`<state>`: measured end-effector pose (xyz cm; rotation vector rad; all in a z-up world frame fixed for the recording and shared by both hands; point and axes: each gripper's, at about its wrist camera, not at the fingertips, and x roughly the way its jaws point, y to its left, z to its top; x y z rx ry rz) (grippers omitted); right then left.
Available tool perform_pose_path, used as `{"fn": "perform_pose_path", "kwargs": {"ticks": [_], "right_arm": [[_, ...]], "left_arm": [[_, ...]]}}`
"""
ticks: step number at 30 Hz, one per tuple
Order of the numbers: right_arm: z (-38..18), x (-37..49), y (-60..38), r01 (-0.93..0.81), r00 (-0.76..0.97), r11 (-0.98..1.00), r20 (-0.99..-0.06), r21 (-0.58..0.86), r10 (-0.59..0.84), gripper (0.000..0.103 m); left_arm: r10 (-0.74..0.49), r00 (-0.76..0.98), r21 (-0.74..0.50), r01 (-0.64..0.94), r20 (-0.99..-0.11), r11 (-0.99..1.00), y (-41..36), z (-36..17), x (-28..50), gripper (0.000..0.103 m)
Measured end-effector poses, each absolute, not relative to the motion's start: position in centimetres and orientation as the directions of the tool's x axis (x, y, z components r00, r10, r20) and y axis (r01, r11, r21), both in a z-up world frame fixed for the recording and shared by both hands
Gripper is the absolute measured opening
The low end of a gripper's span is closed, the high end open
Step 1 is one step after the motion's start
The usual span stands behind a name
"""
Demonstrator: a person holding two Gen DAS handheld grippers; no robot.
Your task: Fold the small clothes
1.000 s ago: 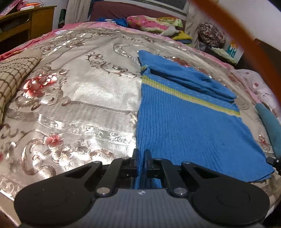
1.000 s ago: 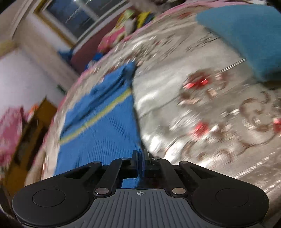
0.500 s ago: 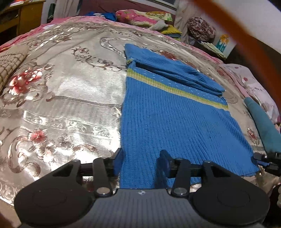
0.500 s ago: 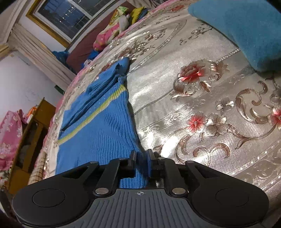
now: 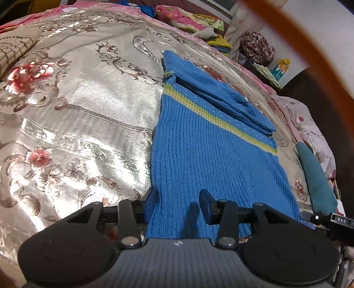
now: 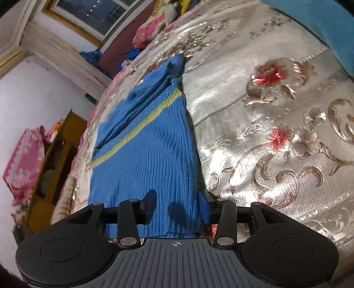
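A blue knit sweater [image 5: 210, 150] with a yellow-green stripe lies flat on the floral bedspread [image 5: 77, 115], its sleeves folded across the far end. My left gripper [image 5: 177, 205] is open over the sweater's near left hem corner, holding nothing. In the right wrist view the same sweater [image 6: 143, 155] lies ahead, and my right gripper [image 6: 177, 206] is open over its near right hem corner, holding nothing. The right gripper's tip [image 5: 309, 216] shows at the right edge of the left wrist view.
A teal folded cloth [image 5: 316, 183] lies to the right of the sweater and shows again in the right wrist view [image 6: 327, 26]. A checked cloth [image 5: 13, 48] lies far left. Pillows and clothes [image 5: 188, 20] pile at the bed's far end. A wooden cabinet [image 6: 57, 159] stands beside the bed.
Both grippers were shut on the sweater's near hem corners a second ago. The left opened first, then the right. The sweater now lies flat and released.
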<state>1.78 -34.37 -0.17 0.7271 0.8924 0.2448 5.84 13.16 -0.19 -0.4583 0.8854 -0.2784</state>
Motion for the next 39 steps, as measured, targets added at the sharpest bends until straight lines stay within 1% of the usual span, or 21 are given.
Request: {"fn": "perform_pose_path", "kwargs": {"ticks": [5, 8, 10, 11, 12, 16, 19, 22, 24, 26, 28, 29, 30, 31, 34, 35, 36, 39], "right_arm": [[0.0, 2.5, -33.6, 0.104, 0.61, 0.753, -0.639, 0.65, 0.468, 0.042], [-0.1, 2.7, -33.6, 0.121, 0.609, 0.748, -0.643, 0.653, 0.463, 0.037], [-0.2, 2.6, -33.7, 0.131, 0.606, 0.741, -0.645, 0.659, 0.466, 0.033], [-0.2, 2.5, -33.8, 0.136, 0.603, 0.737, -0.646, 0.662, 0.468, 0.029], [-0.2, 2.4, -33.7, 0.138, 0.597, 0.735, -0.647, 0.664, 0.473, 0.027], [-0.3, 2.5, -33.2, 0.113, 0.59, 0.746, -0.649, 0.656, 0.481, 0.026], [-0.5, 2.8, -33.2, 0.108, 0.587, 0.733, -0.638, 0.671, 0.498, 0.027], [-0.8, 2.9, -33.6, 0.119, 0.586, 0.708, -0.625, 0.696, 0.516, 0.027], [-1.1, 3.0, -33.8, 0.128, 0.589, 0.686, -0.612, 0.716, 0.528, 0.027], [-1.5, 3.2, -34.0, 0.138, 0.592, 0.661, -0.597, 0.738, 0.542, 0.027], [-1.6, 3.4, -34.0, 0.141, 0.591, 0.648, -0.588, 0.749, 0.552, 0.027], [-1.6, 3.4, -34.0, 0.138, 0.591, 0.647, -0.586, 0.75, 0.554, 0.027], [-1.6, 3.4, -33.9, 0.135, 0.591, 0.647, -0.585, 0.75, 0.555, 0.027], [-1.5, 3.4, -33.9, 0.131, 0.59, 0.648, -0.584, 0.75, 0.557, 0.027], [-1.6, 3.4, -33.9, 0.13, 0.585, 0.639, -0.579, 0.758, 0.568, 0.026], [-1.6, 3.4, -33.8, 0.132, 0.583, 0.638, -0.58, 0.758, 0.569, 0.02], [-1.7, 3.5, -33.8, 0.134, 0.58, 0.638, -0.582, 0.758, 0.57, 0.018], [-1.7, 3.6, -33.6, 0.135, 0.585, 0.635, -0.578, 0.761, 0.569, 0.014]], "left_arm": [[-0.43, 0.596, -0.502, 0.052, -0.678, 0.863, 13.2, -0.3, 6.2, 0.047], [-0.439, 0.597, -0.524, 0.037, -0.671, 0.851, 13.6, -0.4, 6.2, 0.045], [-0.426, 0.605, -0.512, 0.035, -0.673, 0.858, 13.6, -0.3, 6.0, 0.034], [-0.428, 0.606, -0.514, 0.036, -0.671, 0.857, 13.6, -0.3, 6.0, 0.025], [-0.433, 0.605, -0.519, 0.038, -0.668, 0.854, 13.6, -0.3, 6.0, 0.022], [-0.435, 0.605, -0.516, 0.046, -0.667, 0.856, 13.4, -0.3, 6.0, 0.022], [-0.457, 0.595, -0.547, 0.035, -0.661, 0.837, 13.6, -0.6, 6.3, 0.022], [-0.464, 0.587, -0.558, 0.024, -0.664, 0.829, 13.7, -0.9, 6.7, 0.025], [-0.476, 0.58, -0.571, 0.023, -0.661, 0.821, 13.7, -1.0, 7.0, 0.031], [-0.483, 0.58, -0.583, 0.016, -0.656, 0.812, 13.8, -1.0, 7.1, 0.031], [-0.483, 0.584, -0.587, 0.014, -0.653, 0.81, 13.9, -0.9, 7.0, 0.031], [-0.482, 0.586, -0.587, 0.013, -0.651, 0.809, 13.9, -0.8, 7.0, 0.029], [-0.481, 0.591, -0.589, 0.013, -0.647, 0.808, 13.9, -0.7, 6.9, 0.023], [-0.487, 0.594, -0.593, 0.02, -0.64, 0.805, 13.9, -0.6, 6.9, 0.021], [-0.512, 0.597, -0.613, 0.043, -0.618, 0.789, 13.8, -0.3, 7.0, 0.018], [-0.519, 0.597, -0.618, 0.05, -0.611, 0.785, 13.8, -0.2, 7.2, 0.017], [-0.526, 0.599, -0.624, 0.055, -0.604, 0.779, 13.8, -0.2, 7.4, 0.017], [-0.55, 0.61, -0.657, 0.062, -0.571, 0.751, 14.0, 0.0, 8.3, 0.016]]}}
